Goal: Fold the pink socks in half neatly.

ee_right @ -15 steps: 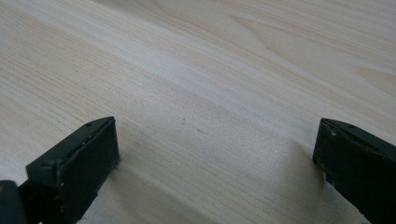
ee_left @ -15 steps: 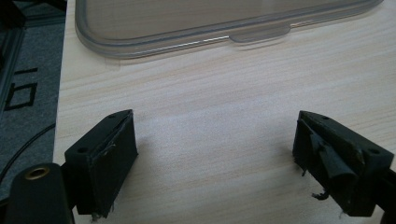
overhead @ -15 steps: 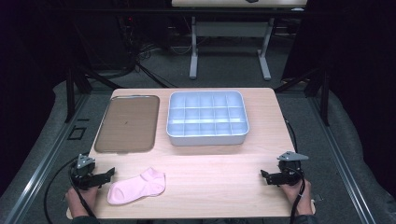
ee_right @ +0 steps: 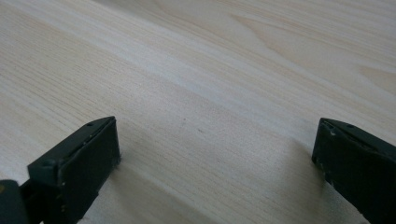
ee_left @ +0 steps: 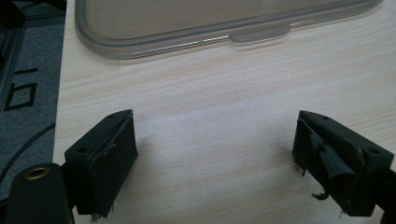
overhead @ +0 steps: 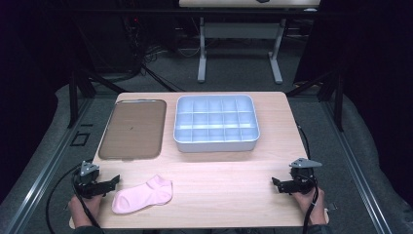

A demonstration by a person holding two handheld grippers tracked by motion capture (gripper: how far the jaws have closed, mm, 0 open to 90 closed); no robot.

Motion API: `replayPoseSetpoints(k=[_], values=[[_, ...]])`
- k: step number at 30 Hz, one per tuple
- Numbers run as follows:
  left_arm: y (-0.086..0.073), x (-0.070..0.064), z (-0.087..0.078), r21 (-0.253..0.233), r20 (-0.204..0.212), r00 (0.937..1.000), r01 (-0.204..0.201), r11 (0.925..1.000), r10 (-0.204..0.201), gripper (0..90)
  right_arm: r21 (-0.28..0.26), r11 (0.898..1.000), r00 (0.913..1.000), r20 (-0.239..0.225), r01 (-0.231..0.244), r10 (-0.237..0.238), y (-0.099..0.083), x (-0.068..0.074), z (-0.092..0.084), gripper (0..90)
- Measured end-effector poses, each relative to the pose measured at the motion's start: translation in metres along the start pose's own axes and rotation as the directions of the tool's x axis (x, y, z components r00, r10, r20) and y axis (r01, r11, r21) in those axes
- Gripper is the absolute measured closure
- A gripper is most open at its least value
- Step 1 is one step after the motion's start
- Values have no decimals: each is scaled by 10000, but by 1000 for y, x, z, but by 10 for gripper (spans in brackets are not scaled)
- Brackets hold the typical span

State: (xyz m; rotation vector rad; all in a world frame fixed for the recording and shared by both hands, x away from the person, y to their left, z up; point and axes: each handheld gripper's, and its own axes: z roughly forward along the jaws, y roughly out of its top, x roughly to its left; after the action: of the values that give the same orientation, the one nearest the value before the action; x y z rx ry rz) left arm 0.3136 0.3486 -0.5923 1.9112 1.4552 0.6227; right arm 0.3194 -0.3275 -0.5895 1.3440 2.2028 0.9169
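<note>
the pale wooden table (overhead: 229, 180) has a smooth top with fine straight grain and rounded corners. toward its far edge sits a light blue plastic tray (overhead: 216, 145), rectangular with rounded corners, split by thin walls into a grid of small compartments. to its left, close but apart, lies a flat clear lid (overhead: 130, 129), rectangular with a raised rim and a small tab on its near edge. a pink sock (overhead: 142, 195), soft knit and lying flat, rests near the table's front left, well short of the lid and tray. the left gripper (overhead: 113, 182) sits just left of the sock, jaws spread apart over bare wood with nothing between them. the right gripper (overhead: 276, 184) rests at the front right, well away from the sock, jaws wide apart and holding nothing.
</note>
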Motion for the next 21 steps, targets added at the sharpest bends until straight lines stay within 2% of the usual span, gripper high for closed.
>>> replayPoseSetpoints(k=[5,14,16,18,21], values=[[1,0,1,6,-67,10000,-28,10000,28,134,-36,10000,10000,-24,-75,75,0,0,0,0],[2,-1,0,137,-310,9993,224,9997,-220,150,-36,10000,10000,-31,-81,81,0,0,0,0],[2,-1,-2,-59,-366,9987,363,9993,-365,156,-37,10000,10000,-31,-82,82,0,0,0,0],[2,-1,-7,-224,-605,9975,348,9991,-361,154,-35,10000,10000,-39,-86,86,0,0,0,0],[4,0,-16,-452,-497,9961,704,9965,-726,146,-40,10000,10000,-27,-85,85,0,0,0,0]])
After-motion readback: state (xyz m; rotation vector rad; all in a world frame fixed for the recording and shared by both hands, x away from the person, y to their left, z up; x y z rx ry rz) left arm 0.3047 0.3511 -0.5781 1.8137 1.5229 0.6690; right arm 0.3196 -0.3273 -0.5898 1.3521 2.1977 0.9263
